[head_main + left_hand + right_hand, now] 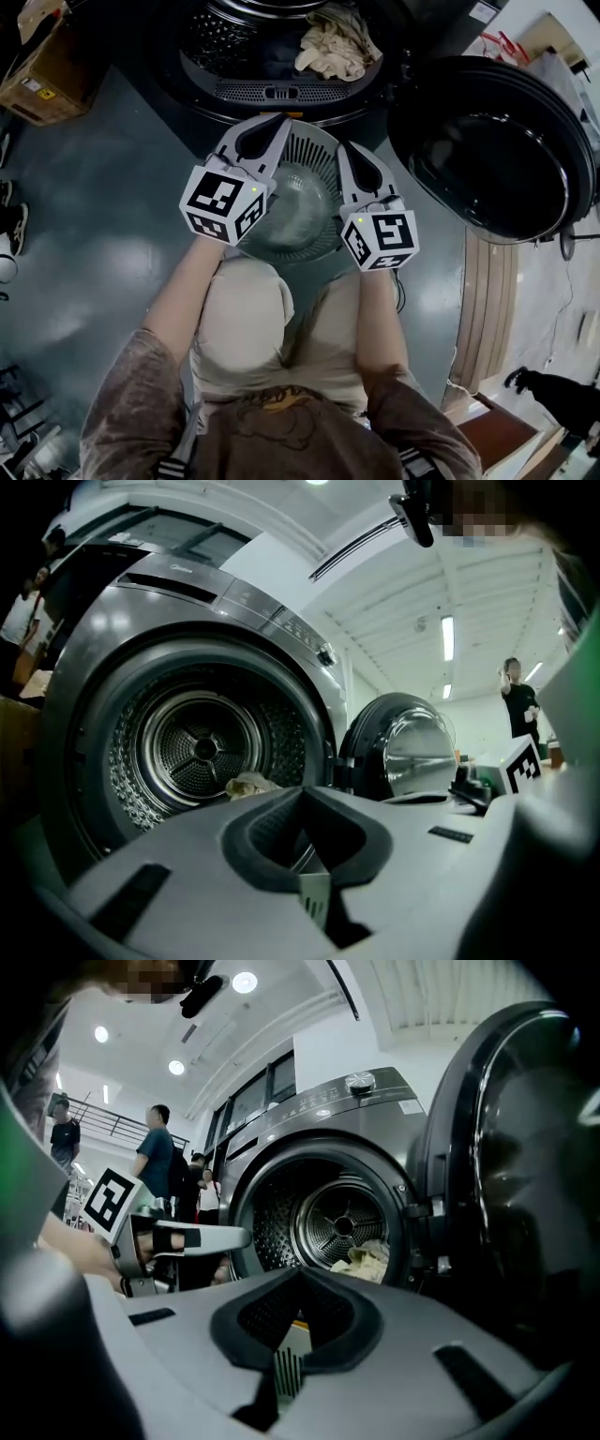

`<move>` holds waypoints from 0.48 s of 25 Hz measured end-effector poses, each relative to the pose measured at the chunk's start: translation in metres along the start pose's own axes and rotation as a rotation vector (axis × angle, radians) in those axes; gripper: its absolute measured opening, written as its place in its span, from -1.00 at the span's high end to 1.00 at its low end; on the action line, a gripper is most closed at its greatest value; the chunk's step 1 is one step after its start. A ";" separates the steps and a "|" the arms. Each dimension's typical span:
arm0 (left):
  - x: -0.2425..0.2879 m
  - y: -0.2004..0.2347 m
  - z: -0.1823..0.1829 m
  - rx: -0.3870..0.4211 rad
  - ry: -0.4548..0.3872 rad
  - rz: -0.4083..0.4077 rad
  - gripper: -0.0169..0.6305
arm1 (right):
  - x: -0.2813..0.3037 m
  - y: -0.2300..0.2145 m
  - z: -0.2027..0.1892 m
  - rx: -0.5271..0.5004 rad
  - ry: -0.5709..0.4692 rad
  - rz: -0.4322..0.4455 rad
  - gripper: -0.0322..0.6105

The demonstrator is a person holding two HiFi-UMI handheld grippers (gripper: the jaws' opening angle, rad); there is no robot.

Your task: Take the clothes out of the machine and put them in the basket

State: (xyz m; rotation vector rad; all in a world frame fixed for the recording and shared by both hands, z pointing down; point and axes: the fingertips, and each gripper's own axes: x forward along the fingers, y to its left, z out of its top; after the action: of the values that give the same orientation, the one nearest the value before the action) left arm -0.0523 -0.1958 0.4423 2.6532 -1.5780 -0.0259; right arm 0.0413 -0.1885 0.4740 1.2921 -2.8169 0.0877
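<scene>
Head view – clothes (336, 47): beige, crumpled heap, lying in the open drum of the machine (234, 56) at top centre; upper part cut off by the frame edge.
Head view – basket (302, 246): grey, round, ribbed wall, on the floor just below the drum mouth; nothing visible in the part that shows, and its middle is covered by both grippers.
Head view – left gripper (281, 120): jaws together at the tips, nothing in them, over the basket's upper left rim.
Head view – right gripper (345, 146): jaws together, nothing in them, over the basket's right side.
Head view – door (497, 150): swung open, right of frame.
Left gripper view – left gripper (302, 789): pads meet at the tip, nothing between them.
Left gripper view – clothes (248, 783): small pale lump low in the drum, lower half hidden behind the jaws.
Left gripper view – hard to read: pale ribbed strip in the gap behind the pads, too little to identify.
Right gripper view – right gripper (300, 1269): pads closed on each other, empty.
Right gripper view – clothes (366, 1260): cream folds at the drum's bottom right, partly cut by the jaws.
Right gripper view – bystanders (157, 1162): upper left, small and dim.
</scene>
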 end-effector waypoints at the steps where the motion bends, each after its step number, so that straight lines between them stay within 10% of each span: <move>1: 0.000 0.001 0.000 0.005 -0.001 0.007 0.93 | -0.001 -0.001 -0.001 0.006 0.000 0.002 0.90; 12: 0.005 0.002 -0.017 0.003 0.035 -0.010 0.48 | 0.004 -0.022 -0.019 0.038 0.024 -0.008 0.90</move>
State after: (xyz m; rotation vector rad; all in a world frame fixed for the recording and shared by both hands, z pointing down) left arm -0.0513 -0.2007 0.4592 2.6485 -1.5560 0.0220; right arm 0.0557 -0.2051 0.4944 1.3009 -2.8028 0.1558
